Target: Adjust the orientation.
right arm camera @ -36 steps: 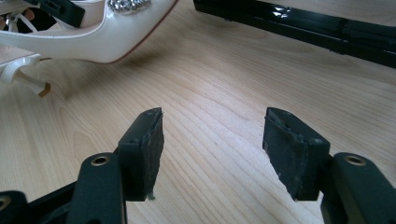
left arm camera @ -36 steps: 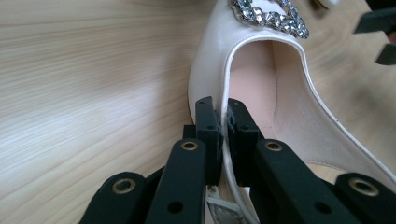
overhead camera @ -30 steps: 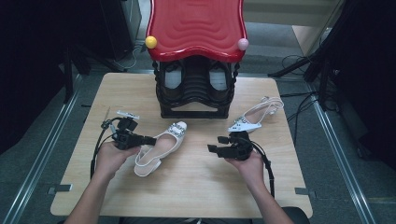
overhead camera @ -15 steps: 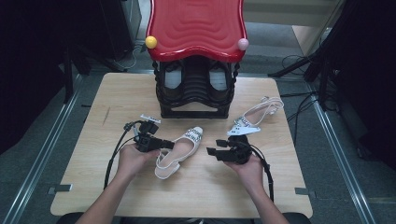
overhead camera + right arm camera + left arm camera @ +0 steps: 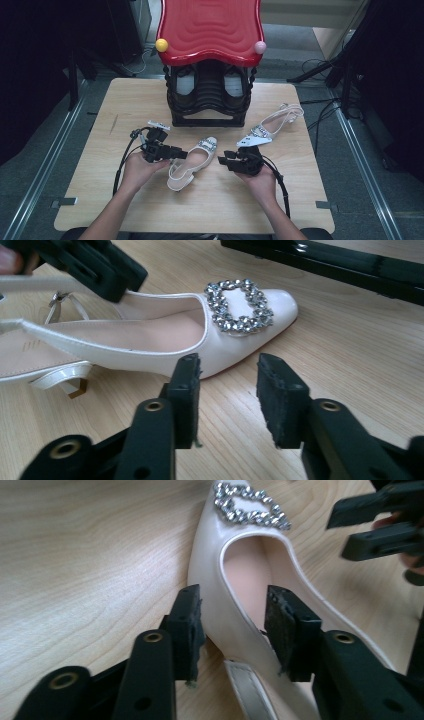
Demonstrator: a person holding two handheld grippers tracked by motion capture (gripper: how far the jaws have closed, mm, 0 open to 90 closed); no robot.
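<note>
Shift since earlier: the left gripper (image 5: 176, 150) is carrying the near shoe (image 5: 192, 157) rightward toward the table's middle, and the shoe is now lying closer to the right gripper (image 5: 223, 160) than it was half a second ago; the right gripper is barely moving

Left jaws: they are straddling the shoe's side wall (image 5: 235, 625) in the left gripper view, one pad (image 5: 186, 625) outside and one pad (image 5: 286, 625) inside the opening; they look pressed to the leather, so I judge them gripping the shoe

Right jaws: they are standing apart with bare wood between them in the right gripper view, holding nothing, just short of the shoe's toe (image 5: 260, 327)

Meaning for the work: the shoe seems to be coming within reach of the second gripper, probably for a two-handed lift or a handover toward the shoe rack (image 5: 209, 100); that is a judgement

Shoe position: resting on the table (image 5: 100, 200) between the two grippers, in front of the rack and apart from it

Shoe heading: its long axis is running diagonally, the buckled toe (image 5: 207, 144) pointing away from the person and to the right, the slingback heel nearest the person

Second shoe (image 5: 272, 127): lying to the right of the rack, untouched, its toe pointing toward the person and left
</note>
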